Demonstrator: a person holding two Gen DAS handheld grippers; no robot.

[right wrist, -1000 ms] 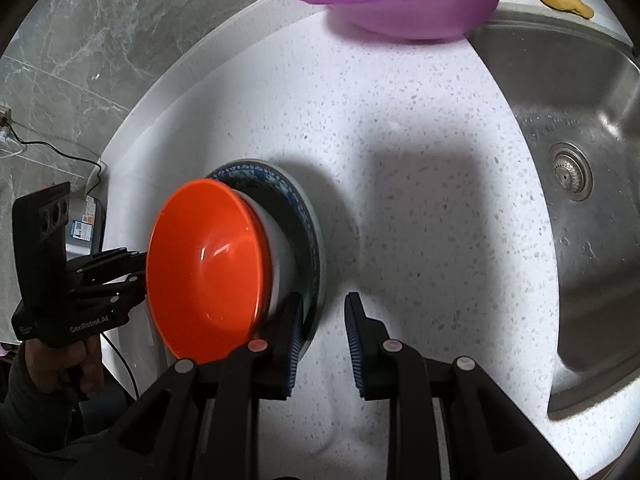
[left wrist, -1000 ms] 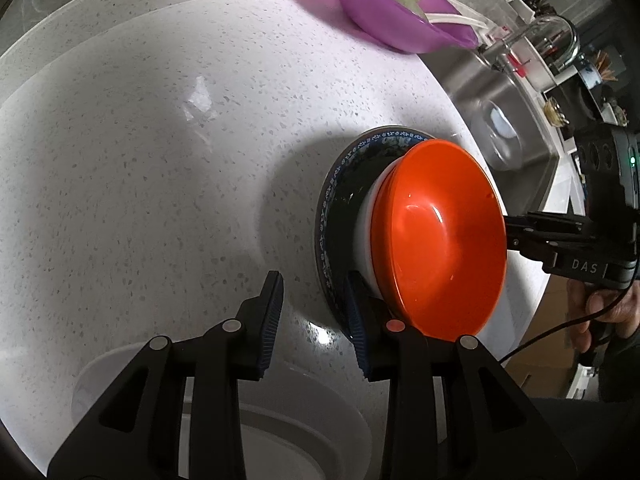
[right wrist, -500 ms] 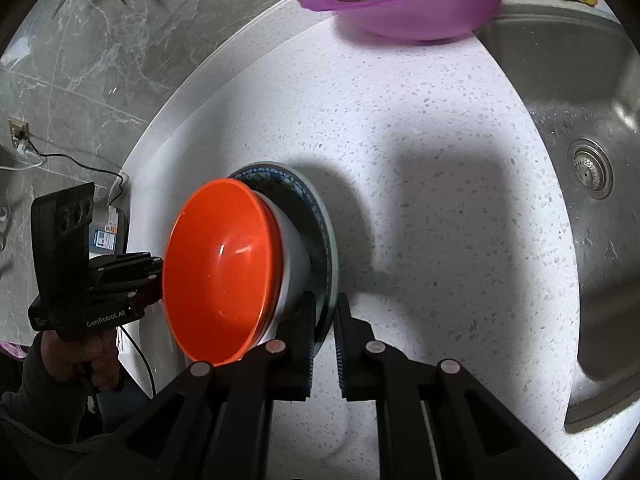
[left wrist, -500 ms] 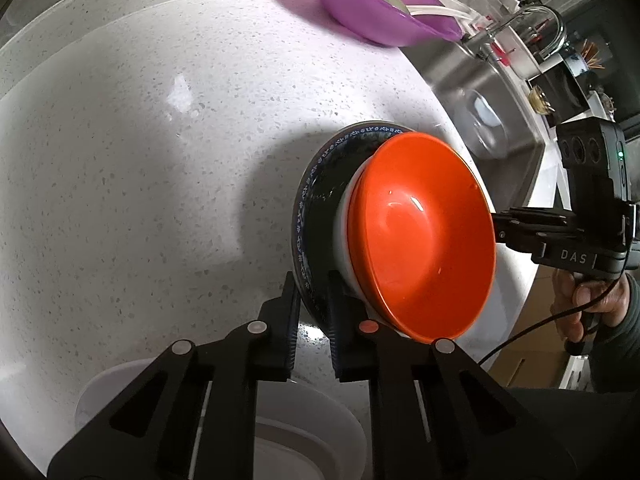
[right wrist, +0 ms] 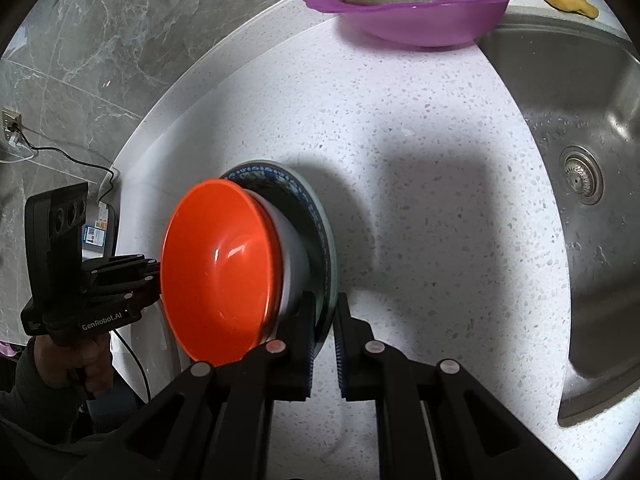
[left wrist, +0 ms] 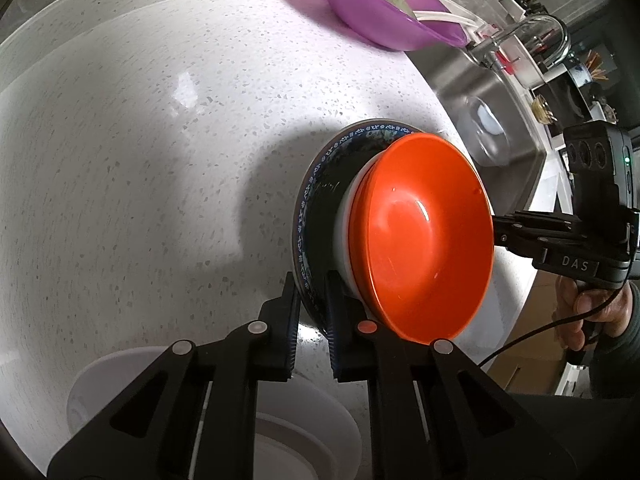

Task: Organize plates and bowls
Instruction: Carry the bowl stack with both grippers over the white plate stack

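The left tongs [left wrist: 311, 312] are clamped on the near rim of the blue-patterned plate [left wrist: 320, 184], which carries a white bowl [left wrist: 343, 236] with an orange bowl [left wrist: 420, 236] nested in it. The right tongs [right wrist: 324, 340] pinch the plate's opposite rim. The stack sits over the speckled bench [right wrist: 420, 160], left of the sink [right wrist: 580, 160]; beyond the plate stands a purple bowl [right wrist: 420, 24].

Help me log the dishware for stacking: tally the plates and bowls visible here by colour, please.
Blue-patterned plate: 1
White bowl nested under the orange one: 1
Orange bowl: 1
Purple bowl holding green vegetable pieces: 1
White dishes beneath the left gripper: at least 2, partly hidden
Total: at least 6
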